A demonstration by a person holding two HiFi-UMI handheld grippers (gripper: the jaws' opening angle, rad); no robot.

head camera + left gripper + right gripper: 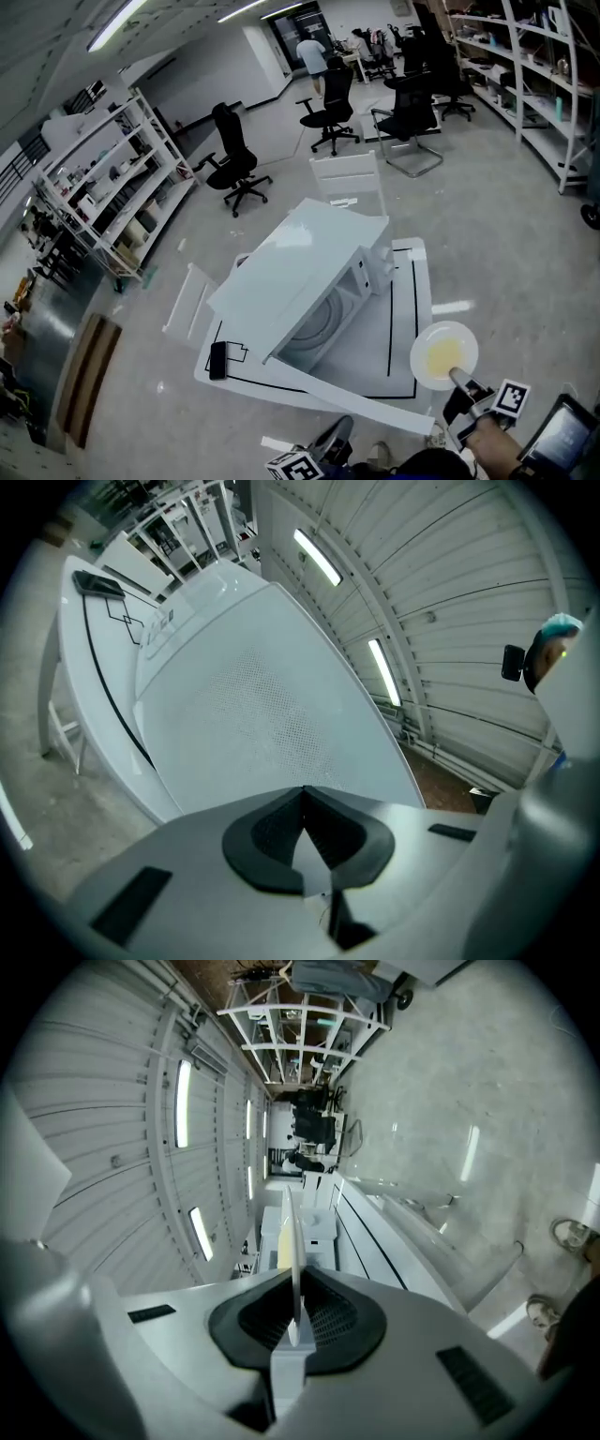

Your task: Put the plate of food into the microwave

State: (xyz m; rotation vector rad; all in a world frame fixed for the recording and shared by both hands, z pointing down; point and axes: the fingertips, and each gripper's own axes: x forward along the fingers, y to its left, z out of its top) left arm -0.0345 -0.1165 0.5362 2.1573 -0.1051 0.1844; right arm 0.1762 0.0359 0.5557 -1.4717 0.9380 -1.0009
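White table (405,309) holds the open microwave (300,258); right of it my right gripper (457,377) pinches the plate of food (443,354) by its rim, which is likely stiff, light and slippery. My left gripper (303,803) is pressed together, empty.

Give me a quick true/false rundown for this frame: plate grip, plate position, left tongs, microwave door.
1. The right tongs are clamped on the rim of the plate. True.
2. The plate already sits inside the microwave. False: it is held outside, by the table's right edge.
3. The left tongs hold a cup. False: they are shut with nothing between them.
4. The microwave door is open, with the round turntable showing in the cavity. True.
5. A black device lies on the table to the left of the microwave. True.
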